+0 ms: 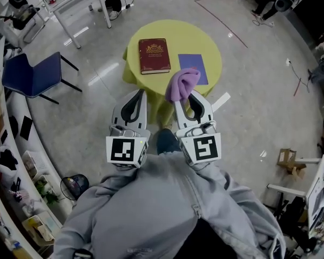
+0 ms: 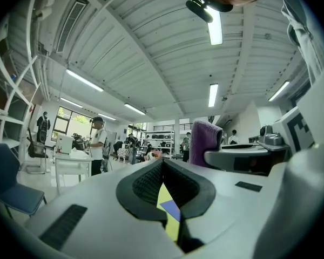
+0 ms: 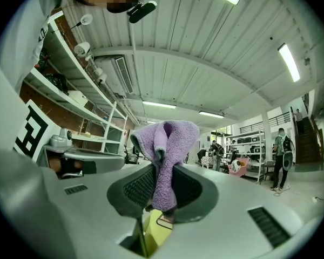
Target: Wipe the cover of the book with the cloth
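Nearest, the left gripper point(image 1: 141, 94) has its jaws closed with nothing between them. Beside it, the right gripper point(image 1: 191, 95) is clamped on a purple cloth point(image 1: 182, 83), which stands folded above the jaw tips. Both are held over the near edge of a round yellow table point(image 1: 178, 34). Farther on, a red book point(image 1: 154, 55) lies flat on the table, cover up, beside a blue sheet point(image 1: 193, 67).

One round yellow table point(image 1: 183, 36); one dark red book point(image 1: 154, 55), one blue sheet point(image 1: 197, 62), one purple cloth point(image 1: 182, 84); two grippers, left gripper point(image 1: 142, 94), right gripper point(image 1: 188, 95); one blue chair point(image 1: 35, 74) far left; one cardboard box point(image 1: 288, 161) near right
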{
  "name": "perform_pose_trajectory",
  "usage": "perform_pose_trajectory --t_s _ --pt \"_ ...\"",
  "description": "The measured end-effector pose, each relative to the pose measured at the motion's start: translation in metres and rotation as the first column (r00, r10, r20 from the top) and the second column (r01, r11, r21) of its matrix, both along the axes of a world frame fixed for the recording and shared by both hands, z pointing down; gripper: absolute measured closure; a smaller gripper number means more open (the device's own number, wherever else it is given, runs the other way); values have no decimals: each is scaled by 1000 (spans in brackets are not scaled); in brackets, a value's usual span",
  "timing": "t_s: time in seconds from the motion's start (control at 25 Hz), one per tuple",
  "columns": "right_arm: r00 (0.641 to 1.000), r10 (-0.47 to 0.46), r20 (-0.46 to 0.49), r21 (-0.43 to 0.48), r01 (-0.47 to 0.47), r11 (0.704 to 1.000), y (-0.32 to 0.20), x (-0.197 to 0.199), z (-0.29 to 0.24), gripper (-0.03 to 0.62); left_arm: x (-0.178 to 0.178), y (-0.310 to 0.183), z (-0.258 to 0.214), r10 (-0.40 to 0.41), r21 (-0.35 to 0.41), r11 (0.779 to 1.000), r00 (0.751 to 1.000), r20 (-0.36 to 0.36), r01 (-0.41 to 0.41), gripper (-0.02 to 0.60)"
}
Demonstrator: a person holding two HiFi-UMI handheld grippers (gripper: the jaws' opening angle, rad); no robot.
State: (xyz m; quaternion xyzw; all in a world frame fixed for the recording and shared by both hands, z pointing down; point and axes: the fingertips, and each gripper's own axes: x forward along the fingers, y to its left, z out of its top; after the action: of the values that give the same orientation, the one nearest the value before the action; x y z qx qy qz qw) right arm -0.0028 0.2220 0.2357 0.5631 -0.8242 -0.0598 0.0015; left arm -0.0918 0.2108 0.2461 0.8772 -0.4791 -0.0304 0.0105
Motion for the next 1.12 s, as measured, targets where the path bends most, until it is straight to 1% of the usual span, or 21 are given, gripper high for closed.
perform_pose_trajectory --t_s 0.32,0.52,0.84,1.12 --pt "999 -50 -2 -38 50 998 -109 27 12 502 32 -100 8 -31 -25 999 1000 -1 31 563" --pt "997 -81 9 -67 82 994 -161 44 18 502 47 -150 13 -69 -53 996 998 9 69 563" --pt "990 -138 21 -84 140 987 -219 66 24 502 65 -202 11 -132 -58 989 991 38 134 563" --pt "979 -206 8 -106 205 973 -255 76 34 502 77 -237 13 -187 -65 980 981 46 190 563"
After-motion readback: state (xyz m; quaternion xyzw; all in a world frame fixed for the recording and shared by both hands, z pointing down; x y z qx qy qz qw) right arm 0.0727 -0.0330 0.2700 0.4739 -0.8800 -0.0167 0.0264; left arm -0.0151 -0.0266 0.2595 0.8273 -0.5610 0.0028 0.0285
